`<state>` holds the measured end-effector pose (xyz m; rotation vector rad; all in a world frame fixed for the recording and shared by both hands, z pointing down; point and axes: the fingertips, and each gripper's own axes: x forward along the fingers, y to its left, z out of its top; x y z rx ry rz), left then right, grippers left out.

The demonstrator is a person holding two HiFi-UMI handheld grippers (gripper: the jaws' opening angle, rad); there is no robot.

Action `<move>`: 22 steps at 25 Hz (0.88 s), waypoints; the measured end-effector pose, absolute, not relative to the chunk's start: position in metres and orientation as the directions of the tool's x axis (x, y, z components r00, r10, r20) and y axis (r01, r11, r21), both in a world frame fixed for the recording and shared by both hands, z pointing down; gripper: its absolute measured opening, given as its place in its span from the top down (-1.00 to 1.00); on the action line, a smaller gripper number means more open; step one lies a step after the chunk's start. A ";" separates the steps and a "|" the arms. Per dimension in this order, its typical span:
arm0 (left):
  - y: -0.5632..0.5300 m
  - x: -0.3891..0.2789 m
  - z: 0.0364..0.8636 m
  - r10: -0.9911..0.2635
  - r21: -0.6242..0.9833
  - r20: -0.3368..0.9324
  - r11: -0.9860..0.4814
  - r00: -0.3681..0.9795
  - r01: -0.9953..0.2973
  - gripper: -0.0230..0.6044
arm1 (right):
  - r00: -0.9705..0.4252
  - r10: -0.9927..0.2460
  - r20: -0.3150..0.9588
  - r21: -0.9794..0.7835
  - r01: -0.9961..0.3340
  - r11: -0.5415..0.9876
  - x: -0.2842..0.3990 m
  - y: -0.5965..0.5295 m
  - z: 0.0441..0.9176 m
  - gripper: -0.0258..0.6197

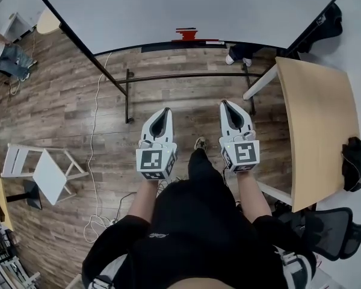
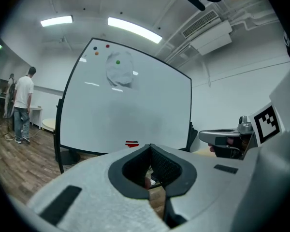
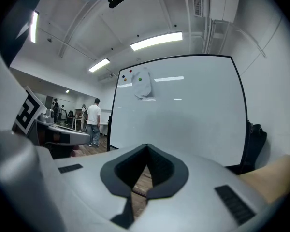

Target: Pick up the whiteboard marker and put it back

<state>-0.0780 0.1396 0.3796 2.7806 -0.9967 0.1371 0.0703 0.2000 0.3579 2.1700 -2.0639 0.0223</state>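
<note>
A large whiteboard on a black stand faces me. Two short red marker-like things lie on its bottom ledge; the left gripper view shows them as small red strokes low on the board. My left gripper and right gripper are held side by side over the wooden floor, well short of the board. Both point at it. Each has its jaws shut with the tips touching and nothing between them, as the left gripper and right gripper views show.
A light wooden table stands at the right with a black bag on it, and a black office chair sits near me. A white folding stool and cables lie at the left. A person stands far left.
</note>
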 end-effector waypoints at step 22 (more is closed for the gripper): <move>0.023 0.106 0.420 -0.615 0.135 0.280 -0.735 0.737 -0.665 0.91 | 0.002 -0.957 0.291 0.199 -0.978 0.058 0.256 0.072 0.409 0.92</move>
